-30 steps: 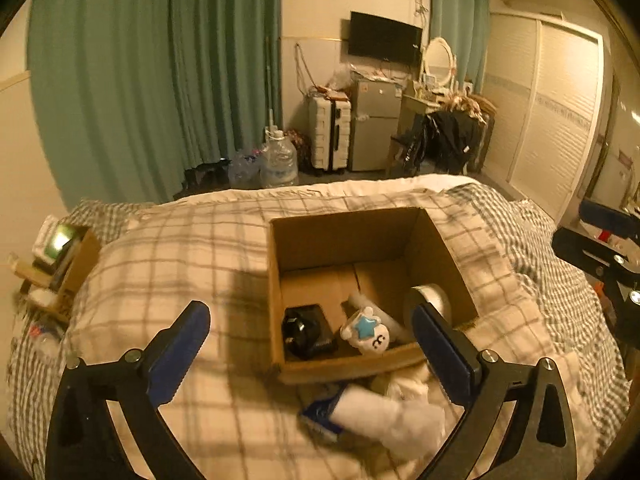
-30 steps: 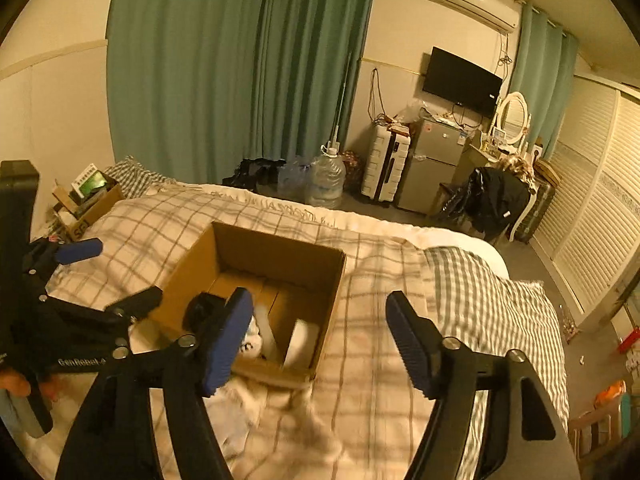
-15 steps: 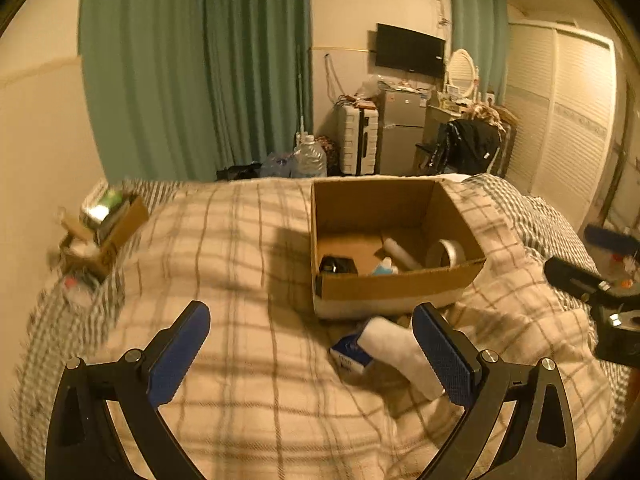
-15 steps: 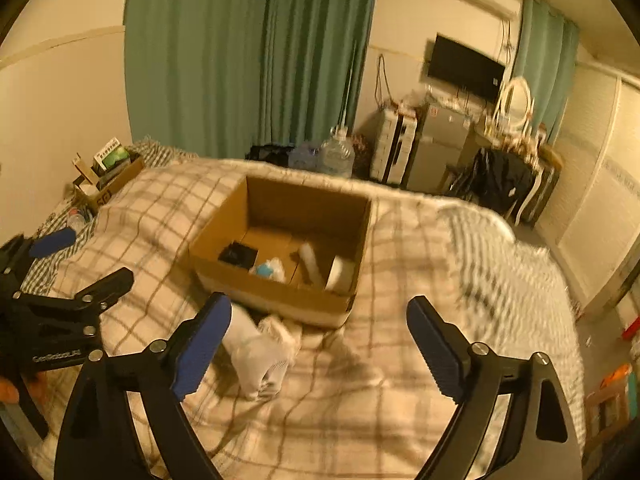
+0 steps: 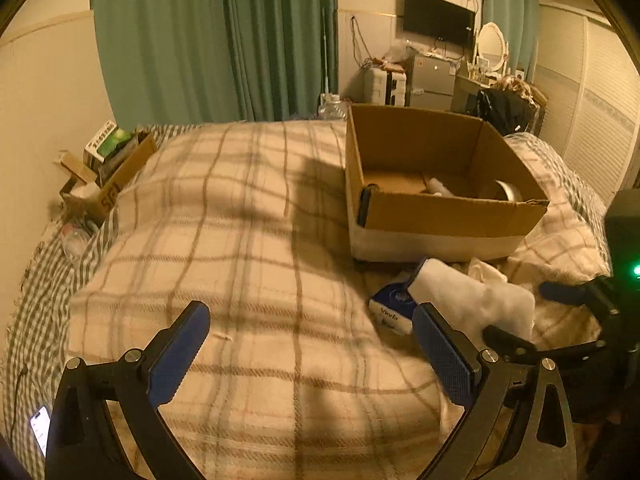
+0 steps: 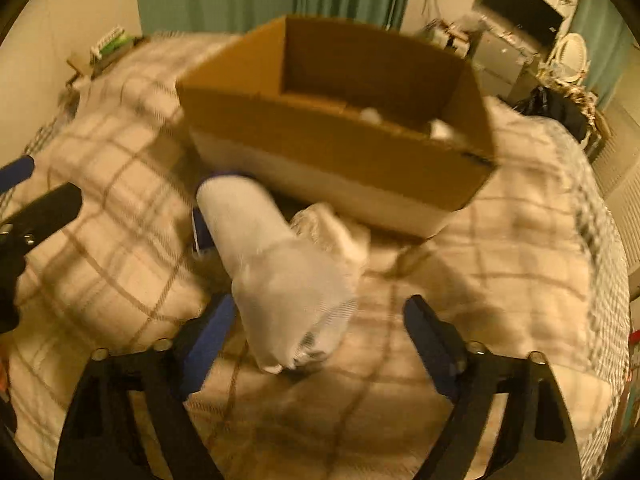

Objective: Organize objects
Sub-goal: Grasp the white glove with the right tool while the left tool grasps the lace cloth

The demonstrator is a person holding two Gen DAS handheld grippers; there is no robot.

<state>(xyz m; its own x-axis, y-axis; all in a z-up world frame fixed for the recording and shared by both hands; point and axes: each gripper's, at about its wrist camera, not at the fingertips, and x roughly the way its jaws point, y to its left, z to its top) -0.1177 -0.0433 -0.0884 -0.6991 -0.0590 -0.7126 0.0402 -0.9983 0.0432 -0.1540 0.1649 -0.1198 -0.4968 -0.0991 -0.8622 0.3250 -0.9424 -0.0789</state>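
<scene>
At twelve o'clock, right gripper (image 6: 316,332), having descended, is spreading wide around white roll (image 6: 280,276); left gripper (image 5: 312,344) is idling wide.

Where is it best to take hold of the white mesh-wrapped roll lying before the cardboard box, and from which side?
Probably at the near end of the white mesh-wrapped roll, coming from the front with the open right gripper. The roll lies lengthwise toward it, so the fingers can close across its width; its far end rests on a blue packet.
</scene>
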